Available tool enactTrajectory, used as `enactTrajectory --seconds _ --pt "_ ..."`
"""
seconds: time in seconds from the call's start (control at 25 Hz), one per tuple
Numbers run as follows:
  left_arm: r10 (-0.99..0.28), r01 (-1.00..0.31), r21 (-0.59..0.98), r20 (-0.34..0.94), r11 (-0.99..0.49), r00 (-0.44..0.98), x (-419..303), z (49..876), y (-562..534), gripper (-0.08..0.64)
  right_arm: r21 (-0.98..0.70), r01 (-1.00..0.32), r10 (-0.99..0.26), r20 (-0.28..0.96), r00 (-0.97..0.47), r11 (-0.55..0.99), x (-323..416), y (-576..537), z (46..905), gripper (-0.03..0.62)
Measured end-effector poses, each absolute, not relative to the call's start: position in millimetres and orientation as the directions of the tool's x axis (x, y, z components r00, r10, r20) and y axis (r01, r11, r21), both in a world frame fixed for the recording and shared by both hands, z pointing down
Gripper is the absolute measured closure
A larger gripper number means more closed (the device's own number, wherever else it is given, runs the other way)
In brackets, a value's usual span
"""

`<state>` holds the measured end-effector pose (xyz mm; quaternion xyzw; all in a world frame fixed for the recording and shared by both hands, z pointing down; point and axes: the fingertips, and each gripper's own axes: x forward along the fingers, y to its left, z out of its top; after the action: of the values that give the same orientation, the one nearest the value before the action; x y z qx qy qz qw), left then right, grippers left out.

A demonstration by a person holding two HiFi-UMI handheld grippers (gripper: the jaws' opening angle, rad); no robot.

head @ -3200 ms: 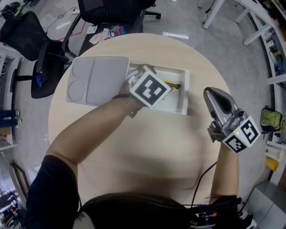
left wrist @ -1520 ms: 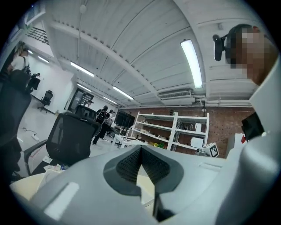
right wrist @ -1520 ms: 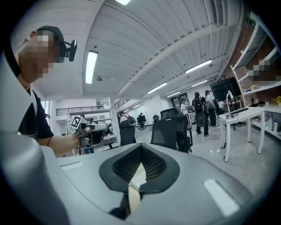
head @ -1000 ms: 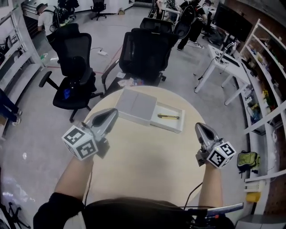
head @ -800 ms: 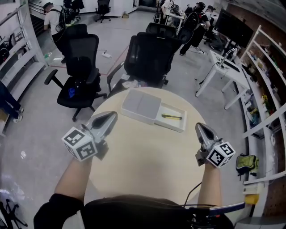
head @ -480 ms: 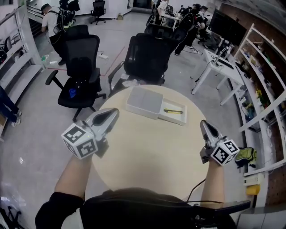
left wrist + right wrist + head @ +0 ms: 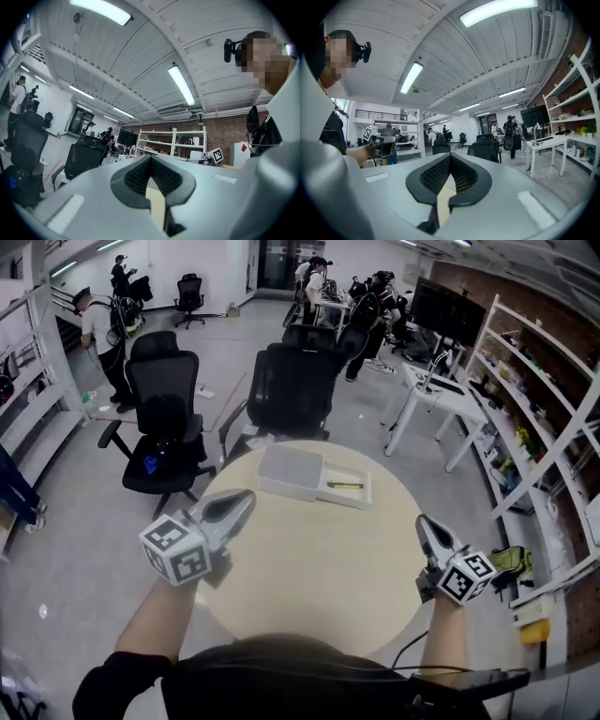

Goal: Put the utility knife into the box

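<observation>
Head view: I am looking down on a round bench [image 7: 309, 568] with the box [image 7: 361, 498] sitting at its far edge. The utility knife [image 7: 345, 486] is lying inside the box's uncovered right part, while a flat pale lid [image 7: 291, 470] is lying at the box's left end. The left hand-held gripper [image 7: 246, 495] and the right hand-held gripper [image 7: 422, 519] are hovering over opposite sides of the bench, well apart from the box and from each other. Most of the bench top between them is lying bare. Black office chairs [image 7: 295, 381] are standing just beyond the far edge.

Left gripper view: I am seeing the left hand-held gripper [image 7: 150, 161] with its jaws pressed together and nothing between them. It is pointing level across the room, so neither box nor knife is showing here. The other gripper's marker cube [image 7: 216, 154] is showing at the right.

Right gripper view: the right hand-held gripper [image 7: 450, 160] is likewise holding its jaws pressed together on nothing. The opposite gripper is showing at the left. The box is not appearing here.
</observation>
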<state>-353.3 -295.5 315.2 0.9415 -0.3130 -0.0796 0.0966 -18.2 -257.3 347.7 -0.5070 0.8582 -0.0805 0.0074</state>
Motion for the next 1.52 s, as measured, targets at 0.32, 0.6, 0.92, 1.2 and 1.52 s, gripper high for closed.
enactTrajectory --seconds 0.32,0.6,0.92,1.2,1.52 --pt "-0.683 -0.636 0.293 -0.089 -0.714 0.725 -282.8 310.1 -204.4 0.561 -0.195 -0.768 -0.768 0.092 -0.634 0.610 24.3 -186.9 364.8 0.578" --pt "-0.684 -0.634 0.305 -0.089 -0.711 0.724 -263.5 302.0 -175.6 0.561 -0.226 -0.744 -0.744 0.105 -0.660 0.628 28.3 -167.1 368.1 0.578" --pt "-0.617 -0.574 0.279 -0.096 -0.770 0.781 -283.5 290.4 -192.6 0.561 -0.229 -0.798 -0.806 0.079 -0.586 0.557 2.9 -165.6 357.7 0.580" --pt "-0.591 -0.545 0.289 -0.102 -0.787 0.800 -290.6 292.5 -206.2 0.561 -0.208 -0.820 -0.824 0.088 -0.559 0.534 -5.9 -169.8 358.9 0.580" --pt "-0.600 -0.548 0.303 -0.112 -0.780 0.792 -297.8 297.7 -212.3 0.561 -0.197 -0.823 -0.825 0.095 -0.557 0.533 -6.2 -178.3 355.3 0.580"
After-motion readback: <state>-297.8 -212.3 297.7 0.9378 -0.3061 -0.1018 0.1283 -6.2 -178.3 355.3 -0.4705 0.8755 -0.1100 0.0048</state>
